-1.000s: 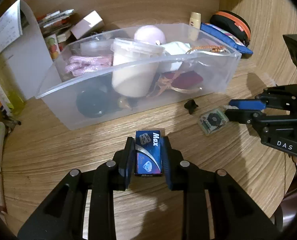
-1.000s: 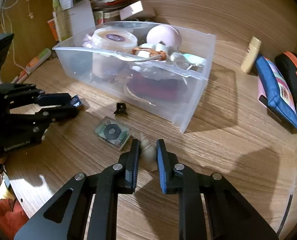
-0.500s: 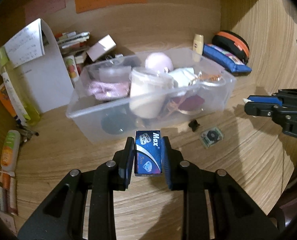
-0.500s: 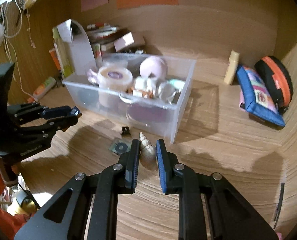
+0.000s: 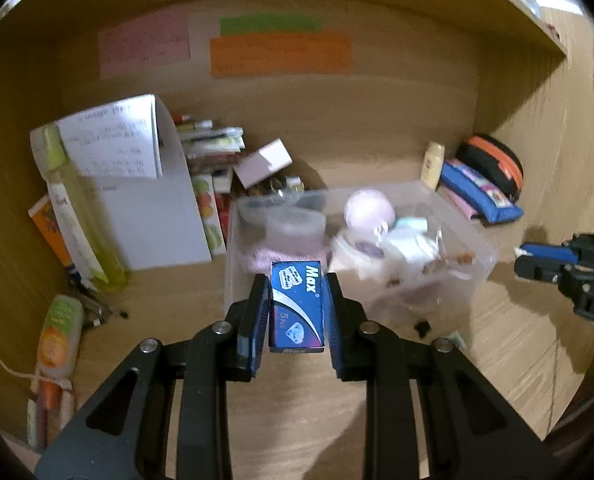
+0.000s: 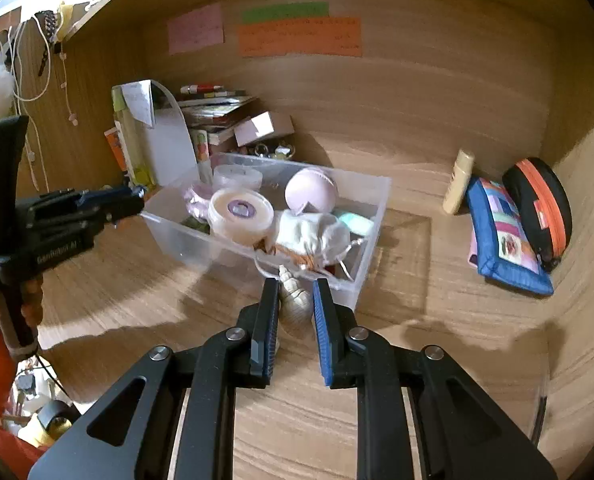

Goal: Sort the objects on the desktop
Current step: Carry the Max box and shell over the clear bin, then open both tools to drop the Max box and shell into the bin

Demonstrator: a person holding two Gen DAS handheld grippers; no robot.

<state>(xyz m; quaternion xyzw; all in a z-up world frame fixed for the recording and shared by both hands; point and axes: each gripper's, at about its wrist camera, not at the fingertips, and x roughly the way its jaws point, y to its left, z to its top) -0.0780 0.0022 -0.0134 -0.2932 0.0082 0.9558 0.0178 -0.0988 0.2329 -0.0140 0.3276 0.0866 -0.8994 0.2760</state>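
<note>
Left tool lifted with blue box, right tool raised with seemingly a shell

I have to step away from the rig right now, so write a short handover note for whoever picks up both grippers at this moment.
Left gripper: shut on the blue Max box, held in the air just in front of the clear bin.
Right gripper: shut on the seashell, held in the air at the bin's near corner.
Done: both items are gripped; the bin already holds a cream tub, a pink ball and a white pouch.
Left: probably drop both items into the bin. A small black clip and a little packet lie on the desk beside the bin.
</note>
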